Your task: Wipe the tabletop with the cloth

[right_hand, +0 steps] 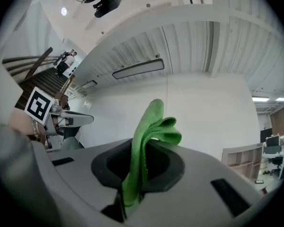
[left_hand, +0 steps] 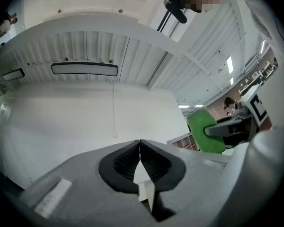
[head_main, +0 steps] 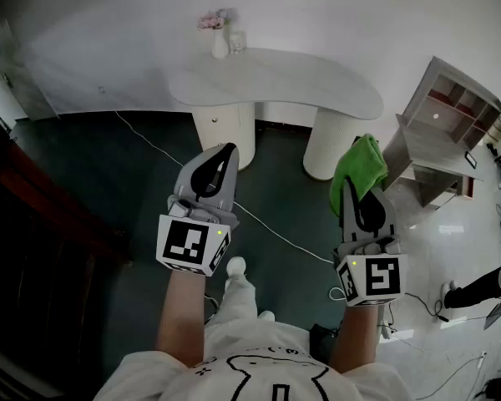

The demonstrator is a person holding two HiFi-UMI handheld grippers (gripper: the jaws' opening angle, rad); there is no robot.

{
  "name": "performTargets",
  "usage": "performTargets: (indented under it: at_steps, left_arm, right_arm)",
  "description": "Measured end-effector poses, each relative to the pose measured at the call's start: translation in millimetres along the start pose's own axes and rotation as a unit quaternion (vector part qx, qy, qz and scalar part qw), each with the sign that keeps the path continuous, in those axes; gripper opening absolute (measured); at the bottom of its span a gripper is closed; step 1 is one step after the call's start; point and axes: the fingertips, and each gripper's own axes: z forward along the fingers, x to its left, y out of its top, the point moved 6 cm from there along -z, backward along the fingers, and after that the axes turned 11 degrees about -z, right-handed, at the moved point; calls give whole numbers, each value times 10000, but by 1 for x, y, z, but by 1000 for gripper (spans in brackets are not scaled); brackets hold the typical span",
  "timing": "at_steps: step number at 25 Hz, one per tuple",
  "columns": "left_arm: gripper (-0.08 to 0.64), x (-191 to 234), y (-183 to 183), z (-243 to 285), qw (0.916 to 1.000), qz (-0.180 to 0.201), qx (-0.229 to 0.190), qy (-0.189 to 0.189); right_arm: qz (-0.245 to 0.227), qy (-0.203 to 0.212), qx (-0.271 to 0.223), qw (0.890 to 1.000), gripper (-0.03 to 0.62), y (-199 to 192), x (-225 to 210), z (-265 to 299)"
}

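A folded green cloth (head_main: 358, 164) is pinched in my right gripper (head_main: 363, 200), held up in the air short of the white curved table (head_main: 275, 82). In the right gripper view the cloth (right_hand: 146, 141) stands up from between the shut jaws. My left gripper (head_main: 210, 172) is also raised, pointing towards the table, its jaws shut with nothing between them. In the left gripper view the black pads (left_hand: 154, 162) meet at the tips, and the green cloth (left_hand: 204, 130) shows at the right with the other gripper.
A white vase with pink flowers (head_main: 220, 33) and a small glass (head_main: 237, 42) stand at the table's far edge. A wooden shelf unit (head_main: 447, 132) is on the right. A white cable (head_main: 275, 232) runs across the dark floor. A dark stair rail (head_main: 42, 215) is on the left.
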Motion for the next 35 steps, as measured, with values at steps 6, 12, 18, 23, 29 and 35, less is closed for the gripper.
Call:
performTargets:
  at_steps: [6, 12, 18, 23, 29, 35]
  left_arm:
    - [18, 15, -9, 18, 10000, 43, 35, 12]
    - [18, 42, -19, 48, 9999, 38, 83, 96]
    - [18, 77, -38, 86, 9998, -44, 75, 182]
    - [18, 115, -54, 134, 9998, -129, 115, 121]
    - [18, 164, -70, 187, 9996, -205, 157, 107]
    - [18, 215, -85, 238, 9991, -283, 304, -67]
  right_arm:
    - [-73, 26, 37, 10000, 44, -7, -3, 19]
    - [18, 83, -94, 9999, 44, -14, -8, 55]
    - [-156, -54, 100, 9998, 44, -36, -18, 99]
    - [-225, -68, 163, 9996, 44, -50, -28, 154]
    - [-341, -122, 269, 9990, 44, -61, -39, 217]
    - [-339, -284, 420, 9981, 44, -73, -47, 283]
